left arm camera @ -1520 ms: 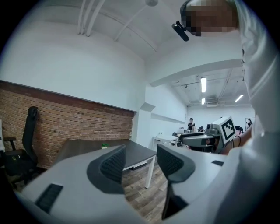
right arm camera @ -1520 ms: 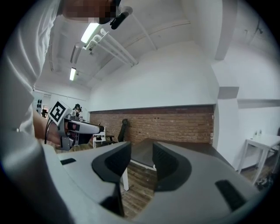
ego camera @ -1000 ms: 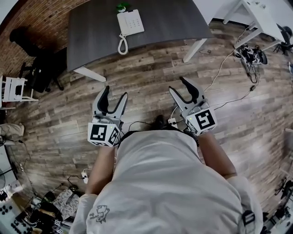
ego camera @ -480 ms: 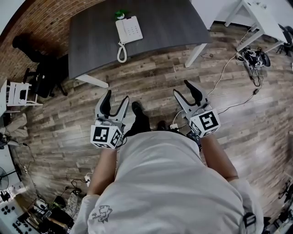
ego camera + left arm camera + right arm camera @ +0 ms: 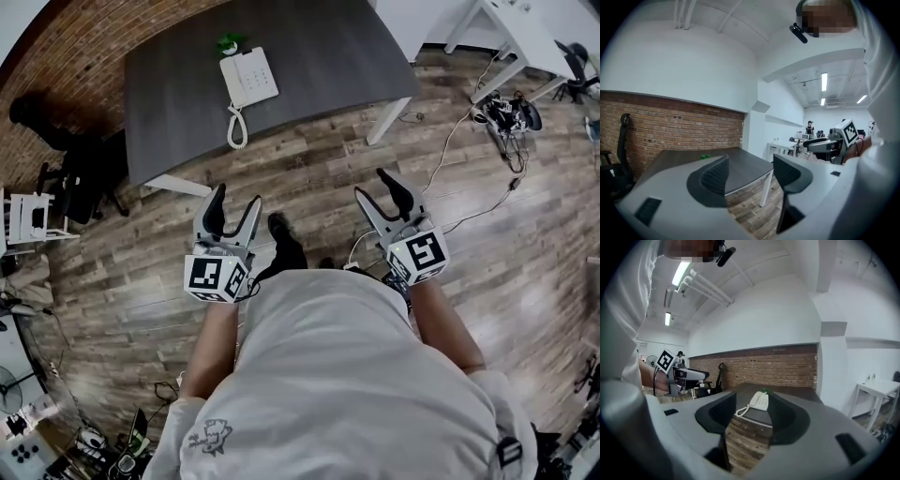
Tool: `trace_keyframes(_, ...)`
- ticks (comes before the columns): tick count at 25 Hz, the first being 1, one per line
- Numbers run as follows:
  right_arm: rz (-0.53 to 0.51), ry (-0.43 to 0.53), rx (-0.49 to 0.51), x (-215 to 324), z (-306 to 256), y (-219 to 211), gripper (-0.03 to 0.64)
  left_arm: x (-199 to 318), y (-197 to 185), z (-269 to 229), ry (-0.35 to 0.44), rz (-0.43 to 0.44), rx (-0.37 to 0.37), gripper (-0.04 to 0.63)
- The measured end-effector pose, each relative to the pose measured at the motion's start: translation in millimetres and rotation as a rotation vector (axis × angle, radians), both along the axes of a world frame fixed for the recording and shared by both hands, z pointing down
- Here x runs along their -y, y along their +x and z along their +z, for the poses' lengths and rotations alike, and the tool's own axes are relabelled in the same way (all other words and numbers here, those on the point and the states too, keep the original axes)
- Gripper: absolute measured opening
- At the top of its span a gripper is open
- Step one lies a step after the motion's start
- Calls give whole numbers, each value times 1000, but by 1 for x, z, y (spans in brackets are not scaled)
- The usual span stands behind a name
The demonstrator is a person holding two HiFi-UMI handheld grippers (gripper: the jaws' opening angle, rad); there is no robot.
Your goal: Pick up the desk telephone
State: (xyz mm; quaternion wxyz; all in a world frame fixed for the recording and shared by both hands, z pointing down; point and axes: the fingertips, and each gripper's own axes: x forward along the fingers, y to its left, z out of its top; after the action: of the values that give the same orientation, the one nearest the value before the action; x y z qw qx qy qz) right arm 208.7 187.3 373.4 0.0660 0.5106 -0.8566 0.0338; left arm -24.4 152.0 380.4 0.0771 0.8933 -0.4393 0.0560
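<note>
well ahead on the tabletop (image 5: 319, 56), the telephone (image 5: 248, 78) lies nearer the left gripper (image 5: 236, 195) than the right gripper (image 5: 375, 184); both jaws gape empty.

Seen from above, a person holds a left gripper (image 5: 236, 199) and a right gripper (image 5: 372, 185), jaws apart, over a wooden floor (image 5: 309, 169). Far ahead, a white telephone (image 5: 248, 78) sits on a dark surface (image 5: 319, 47).

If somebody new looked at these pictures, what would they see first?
Probably the two big grippers in the middle of the head view: the left gripper and the right gripper, both open and empty over the wooden floor. Then the white desk telephone, sitting on the dark grey desk farther ahead, beside a small green thing.
</note>
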Motion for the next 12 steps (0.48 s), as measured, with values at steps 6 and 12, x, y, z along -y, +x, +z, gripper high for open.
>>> trace_keyframes(6, 15, -3, 2, 43, -3, -10, 218, 44, -8, 0, 3, 15, -14, 310)
trace_keyframes(12, 9, 1, -10, 93, -13, -45, 218, 91, -43, -7, 8, 12, -25, 313)
